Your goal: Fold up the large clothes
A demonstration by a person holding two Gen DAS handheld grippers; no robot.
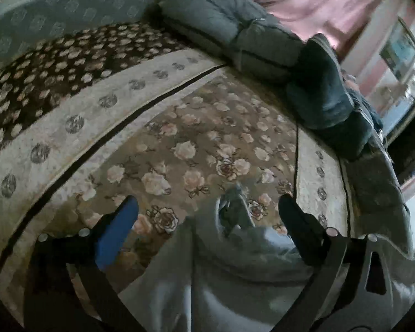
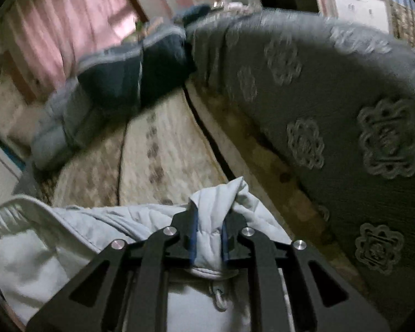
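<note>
A pale grey-blue padded garment (image 1: 235, 262) lies bunched on a floral rug (image 1: 193, 144) at the bottom of the left wrist view. My left gripper (image 1: 207, 213) stands open wide over it. Its blue-padded finger (image 1: 119, 227) is on the left and its dark finger (image 1: 293, 215) on the right; a raised tip of the cloth sits loose between them, touching neither pad. In the right wrist view my right gripper (image 2: 211, 221) is shut on a thick fold of the same garment (image 2: 69, 235), and a peak of cloth sticks up past the fingertips. A drawstring hangs below the pinched fold.
Folded grey quilts (image 1: 229, 33) and a dark blue cushion (image 1: 323, 91) line the rug's far edge, with a pink curtain (image 1: 304, 0) behind. In the right wrist view a grey cushion with a medallion pattern (image 2: 345, 110) rises close on the right, and dark bedding (image 2: 119, 77) lies beyond the beige rug border (image 2: 163, 149).
</note>
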